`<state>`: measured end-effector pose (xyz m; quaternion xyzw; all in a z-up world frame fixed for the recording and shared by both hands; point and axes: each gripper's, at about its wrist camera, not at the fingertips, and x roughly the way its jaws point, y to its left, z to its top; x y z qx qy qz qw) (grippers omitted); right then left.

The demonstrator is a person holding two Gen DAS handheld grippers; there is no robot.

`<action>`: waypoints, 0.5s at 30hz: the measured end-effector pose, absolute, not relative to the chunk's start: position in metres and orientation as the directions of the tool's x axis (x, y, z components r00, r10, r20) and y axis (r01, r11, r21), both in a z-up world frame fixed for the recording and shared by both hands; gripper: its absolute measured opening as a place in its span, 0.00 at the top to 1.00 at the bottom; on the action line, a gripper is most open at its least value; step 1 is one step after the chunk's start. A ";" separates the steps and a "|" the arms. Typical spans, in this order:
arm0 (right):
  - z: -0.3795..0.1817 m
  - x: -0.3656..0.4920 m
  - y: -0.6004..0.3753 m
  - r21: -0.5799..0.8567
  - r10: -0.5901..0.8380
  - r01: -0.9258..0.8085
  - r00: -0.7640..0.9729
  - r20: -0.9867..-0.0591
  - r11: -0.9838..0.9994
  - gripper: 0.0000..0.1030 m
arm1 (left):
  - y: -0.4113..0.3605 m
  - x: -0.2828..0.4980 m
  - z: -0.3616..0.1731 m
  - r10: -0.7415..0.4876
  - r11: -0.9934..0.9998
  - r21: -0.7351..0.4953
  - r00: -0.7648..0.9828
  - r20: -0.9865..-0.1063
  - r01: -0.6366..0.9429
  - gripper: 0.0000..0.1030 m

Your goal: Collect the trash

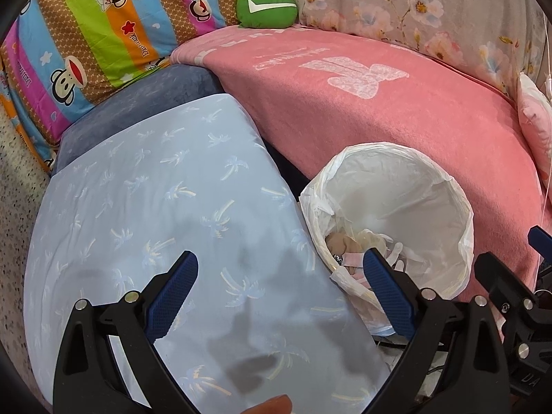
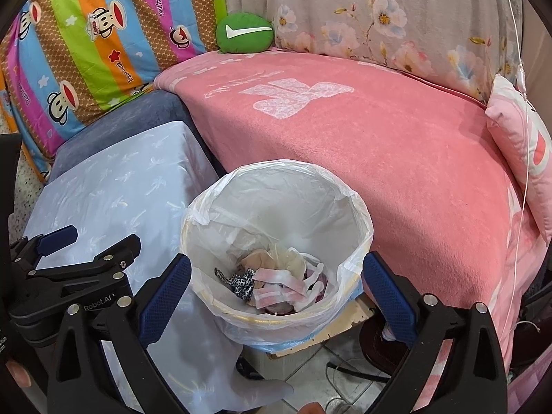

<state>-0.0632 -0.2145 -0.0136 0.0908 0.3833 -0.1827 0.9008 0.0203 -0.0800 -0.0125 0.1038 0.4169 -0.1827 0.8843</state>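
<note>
A round trash bin (image 2: 207,203) lined with a white plastic bag stands between a light blue covered seat and a pink bed; it also shows in the left wrist view (image 1: 462,241). Inside lies trash (image 2: 276,286): crumpled tissues, pink-and-white strips, a spotted scrap. My left gripper (image 1: 279,276) is open and empty above the blue cover, left of the bin. My right gripper (image 2: 276,276) is open and empty, its jaws spread on either side of the bin's near rim. The left gripper also shows at the left of the right wrist view (image 2: 89,238).
A light blue palm-print cover (image 1: 155,207) drapes a seat at left. A pink blanket (image 2: 379,131) covers the bed at right. A striped monkey-print quilt (image 2: 86,51), a green cushion (image 2: 245,32), a floral pillow (image 2: 379,17) and a pink pillow (image 2: 521,138) lie behind. Cables lie on the floor tiles (image 2: 345,372).
</note>
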 end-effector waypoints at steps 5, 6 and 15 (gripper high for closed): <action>-0.015 -0.063 -0.214 0.013 -0.265 0.399 0.633 -0.727 0.917 0.06 | -0.080 0.020 -0.014 -0.230 0.914 0.033 0.585 -0.778 0.404 0.09; -0.015 -0.063 -0.214 0.012 -0.265 0.398 0.633 -0.727 0.917 0.06 | -0.080 0.021 -0.014 -0.229 0.915 0.033 0.585 -0.778 0.403 0.09; -0.015 -0.063 -0.212 0.011 -0.266 0.398 0.633 -0.727 0.917 0.06 | -0.080 0.019 -0.015 -0.224 0.920 0.030 0.586 -0.779 0.391 0.09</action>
